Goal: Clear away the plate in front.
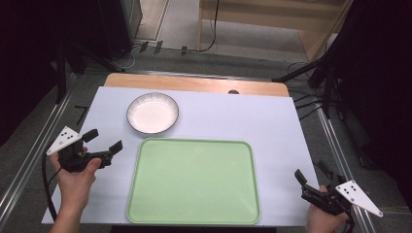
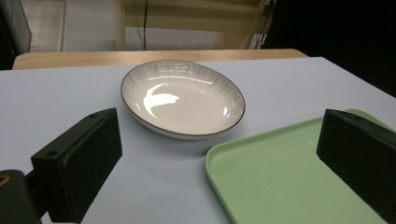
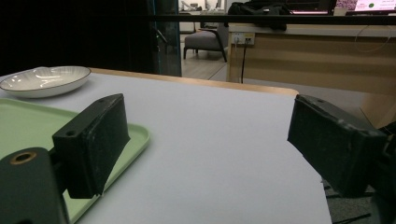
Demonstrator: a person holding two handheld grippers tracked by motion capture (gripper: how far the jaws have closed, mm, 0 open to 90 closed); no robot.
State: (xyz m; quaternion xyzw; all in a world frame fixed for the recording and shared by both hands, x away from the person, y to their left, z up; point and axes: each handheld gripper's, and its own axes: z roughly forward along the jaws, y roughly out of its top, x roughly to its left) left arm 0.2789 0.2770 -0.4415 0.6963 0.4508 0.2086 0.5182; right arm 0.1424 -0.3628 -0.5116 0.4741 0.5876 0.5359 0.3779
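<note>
A white bowl (image 1: 152, 113) with a dark rim sits empty on the pale table cover, just beyond the far left corner of a light green tray (image 1: 193, 180). My left gripper (image 1: 103, 139) hovers left of the tray, jaws wide apart and empty, pointing toward the bowl (image 2: 182, 99); the tray's corner (image 2: 289, 182) lies before its right jaw. My right gripper (image 1: 311, 175) is held at the table's near right corner, also open and empty. Along its jaws the tray's edge (image 3: 28, 123) lies to the left, with the bowl (image 3: 45, 80) far off.
The white cover (image 1: 233, 116) lies over a wooden tabletop (image 1: 194, 83) whose far strip shows. Metal rails run along both table sides. Cables and dark stands sit on the floor beyond. A wooden counter (image 3: 317, 56) stands past the table.
</note>
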